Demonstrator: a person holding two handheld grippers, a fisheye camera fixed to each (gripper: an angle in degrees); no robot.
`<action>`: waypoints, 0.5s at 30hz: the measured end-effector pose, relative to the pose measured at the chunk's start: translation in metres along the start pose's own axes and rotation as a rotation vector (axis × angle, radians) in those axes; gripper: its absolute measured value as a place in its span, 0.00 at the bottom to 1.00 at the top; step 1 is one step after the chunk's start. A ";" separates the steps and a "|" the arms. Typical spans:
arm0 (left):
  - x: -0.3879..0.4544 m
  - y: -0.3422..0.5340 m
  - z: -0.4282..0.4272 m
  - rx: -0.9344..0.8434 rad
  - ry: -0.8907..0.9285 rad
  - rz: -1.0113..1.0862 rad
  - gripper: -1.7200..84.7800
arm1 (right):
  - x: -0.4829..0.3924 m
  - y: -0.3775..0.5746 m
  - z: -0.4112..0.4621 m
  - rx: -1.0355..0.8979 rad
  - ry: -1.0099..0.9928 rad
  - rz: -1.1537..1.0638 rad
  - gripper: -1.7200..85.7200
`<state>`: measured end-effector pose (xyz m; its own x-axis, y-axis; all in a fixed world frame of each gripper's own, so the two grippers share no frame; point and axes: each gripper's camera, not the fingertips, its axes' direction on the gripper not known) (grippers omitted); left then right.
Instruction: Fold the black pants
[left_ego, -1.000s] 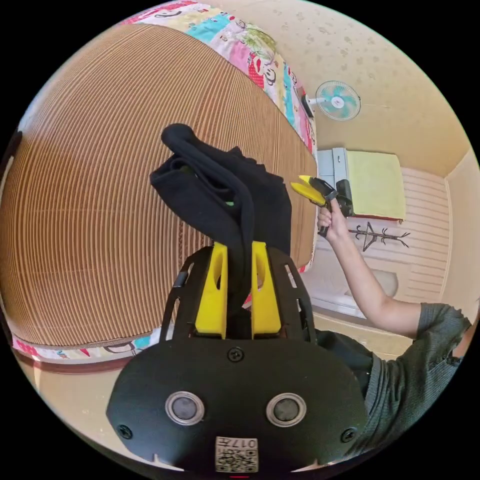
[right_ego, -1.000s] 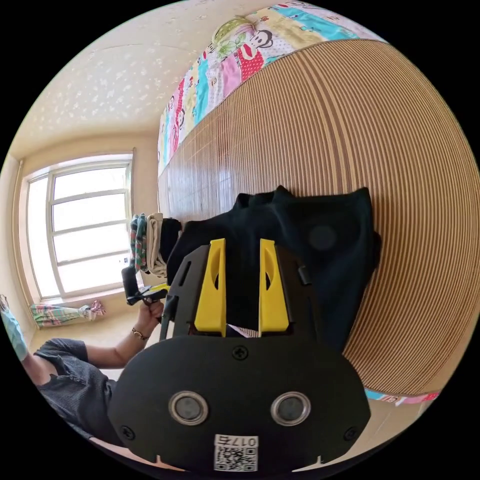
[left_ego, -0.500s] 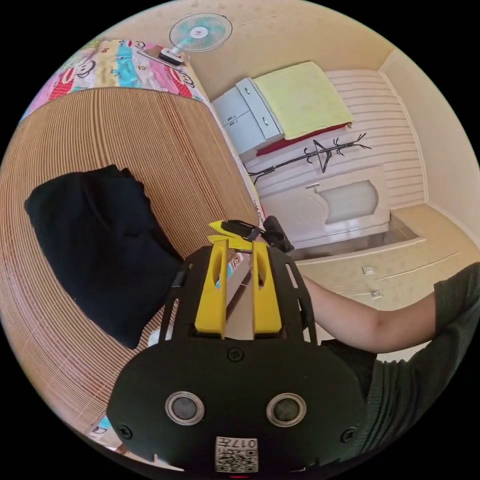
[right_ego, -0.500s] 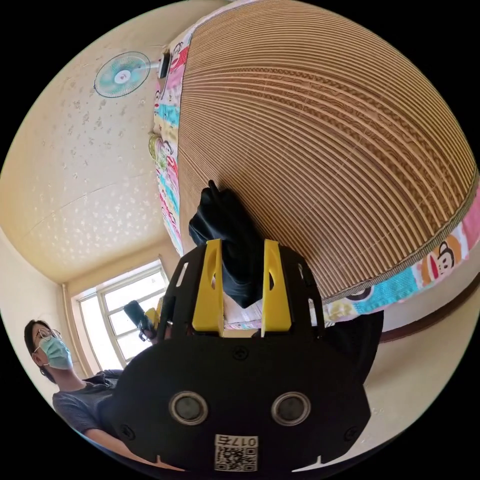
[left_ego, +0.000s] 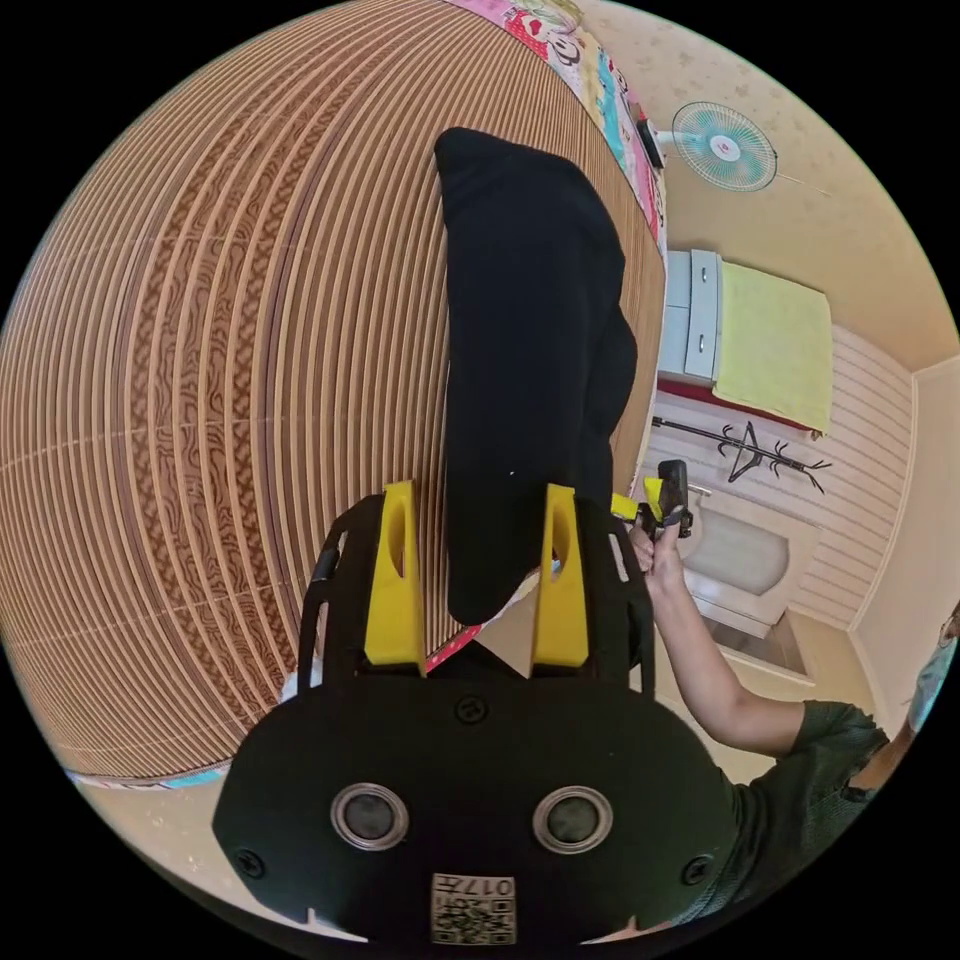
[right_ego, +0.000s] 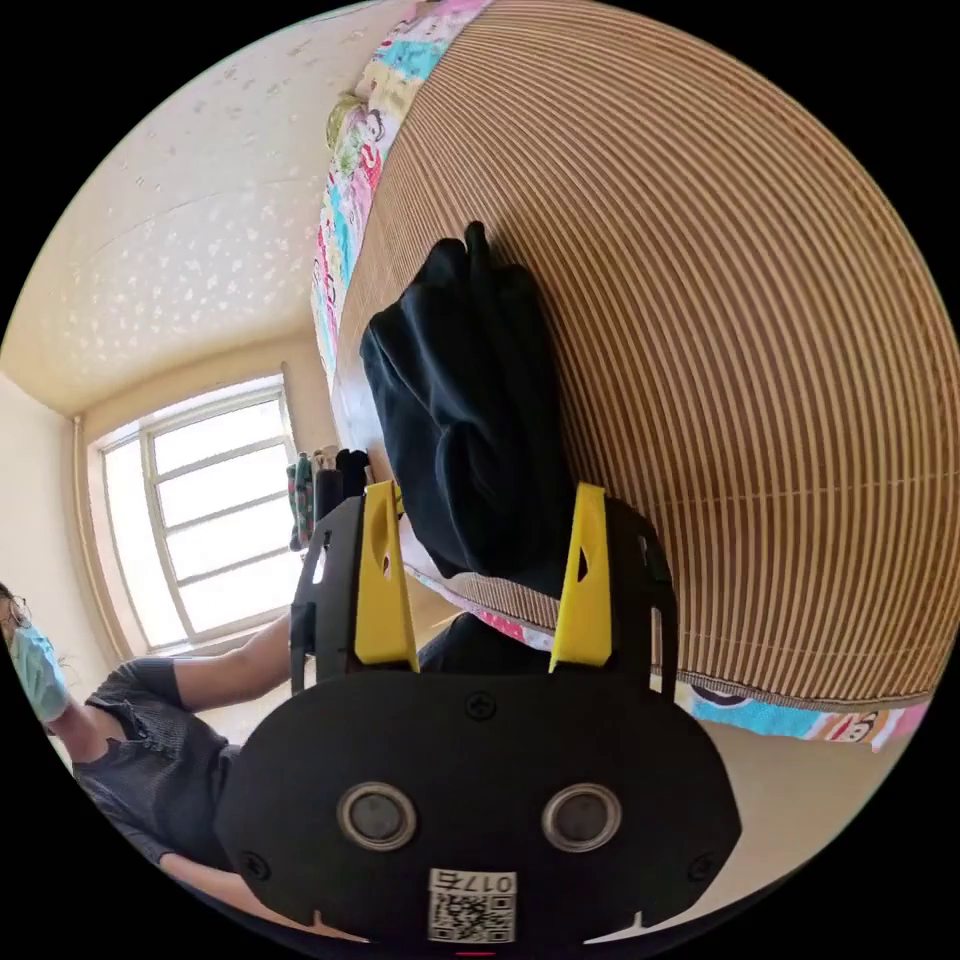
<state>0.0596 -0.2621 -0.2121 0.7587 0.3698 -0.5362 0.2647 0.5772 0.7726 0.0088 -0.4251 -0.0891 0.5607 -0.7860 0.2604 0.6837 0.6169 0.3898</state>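
In the left gripper view, the left gripper (left_ego: 480, 520) with its yellow plastic jaws is standing spread wide, gripping nothing. The folded black pants (left_ego: 530, 360) are lying on the brown striped bamboo mat (left_ego: 220, 380) that is covering the bed, stretching from the gap between the jaws up toward 12 o'clock. The near end of the pants is showing between the two jaws, apart from both. At 3 o'clock of the jaws, the person's hand (left_ego: 655, 555) is holding the right gripper (left_ego: 640, 505), seen small beside the edge of the pants. A teal wall fan (left_ego: 725, 145) is hanging at 1 o'clock, and a grey cabinet with a yellow cloth over it (left_ego: 760, 340) is sitting at 2 o'clock, above a black coat rack (left_ego: 745, 455).

In the right gripper view, the right gripper (right_ego: 480, 530) is also standing released, its yellow jaws wide apart and clear of the cloth. The black pants (right_ego: 470, 400) are lying as a thick folded bundle on the bamboo mat (right_ego: 740, 350), running from between the jaws toward 12 o'clock. A colourful cartoon-print sheet (right_ego: 350, 190) is edging the mat at 11 o'clock. A bright window (right_ego: 200, 510) is showing at 9 o'clock, and the person's forearm (right_ego: 240, 650) is reaching in from 8 o'clock behind the left jaw.
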 end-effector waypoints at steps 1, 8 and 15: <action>0.001 -0.001 -0.001 0.003 -0.011 0.001 0.21 | -0.012 0.005 -0.002 0.005 0.029 -0.055 0.25; -0.013 0.001 -0.016 0.057 -0.009 -0.062 0.21 | -0.019 0.039 0.029 -0.194 -0.004 -0.292 0.08; -0.030 -0.007 -0.026 0.036 0.001 -0.009 0.23 | 0.068 0.077 0.009 -0.019 0.037 0.094 0.05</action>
<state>0.0196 -0.2582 -0.2109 0.7556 0.3653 -0.5436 0.2927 0.5542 0.7792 0.0958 -0.4313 -0.0334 0.6392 -0.7229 0.2622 0.6360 0.6887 0.3482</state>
